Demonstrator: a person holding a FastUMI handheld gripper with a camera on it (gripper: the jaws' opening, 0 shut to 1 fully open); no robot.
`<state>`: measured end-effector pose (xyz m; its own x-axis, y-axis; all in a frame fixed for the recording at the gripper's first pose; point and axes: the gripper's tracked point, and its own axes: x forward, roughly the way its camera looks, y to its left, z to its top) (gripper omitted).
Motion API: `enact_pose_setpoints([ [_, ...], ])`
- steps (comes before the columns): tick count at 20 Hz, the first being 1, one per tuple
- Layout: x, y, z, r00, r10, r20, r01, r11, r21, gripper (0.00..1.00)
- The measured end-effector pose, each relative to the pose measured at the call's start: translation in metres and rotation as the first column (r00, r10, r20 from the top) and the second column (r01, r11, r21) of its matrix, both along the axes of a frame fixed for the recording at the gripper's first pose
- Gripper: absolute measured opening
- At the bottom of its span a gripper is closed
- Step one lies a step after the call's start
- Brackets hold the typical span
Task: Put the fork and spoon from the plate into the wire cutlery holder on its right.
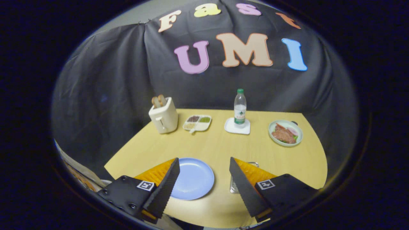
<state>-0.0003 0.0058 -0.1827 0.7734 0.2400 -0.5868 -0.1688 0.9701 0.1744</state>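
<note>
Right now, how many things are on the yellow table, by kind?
Plates and trays: 4, the blue plate, food plate, snack tray, white coaster
Bottles: 1
Toasters: 1
Wire holders: 1, partly hidden
Total: 7
The gripper hangs open.

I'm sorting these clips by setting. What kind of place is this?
Likely a staged dining setup in a recording booth: a wooden table with a toaster, a blue plate and a plate of food, backed by black cloth. The open tool hovers above.
</note>
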Motion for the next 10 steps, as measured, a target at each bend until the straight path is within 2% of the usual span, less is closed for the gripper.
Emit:
enact_pose_setpoints([
  [3,-0.003,-0.001,0.024,0.986,-0.081,0.142,0.079,0.997,0.020,0.99],
  [6,0.004,-0.006,0.053,0.938,-0.105,0.330,0.119,0.993,-0.023,0.99],
  [8,0.003,-0.005,0.064,0.911,-0.128,0.391,0.144,0.989,-0.013,0.99],
  [10,0.004,-0.015,0.069,0.889,-0.190,0.418,0.209,0.978,0.000,0.99],
])
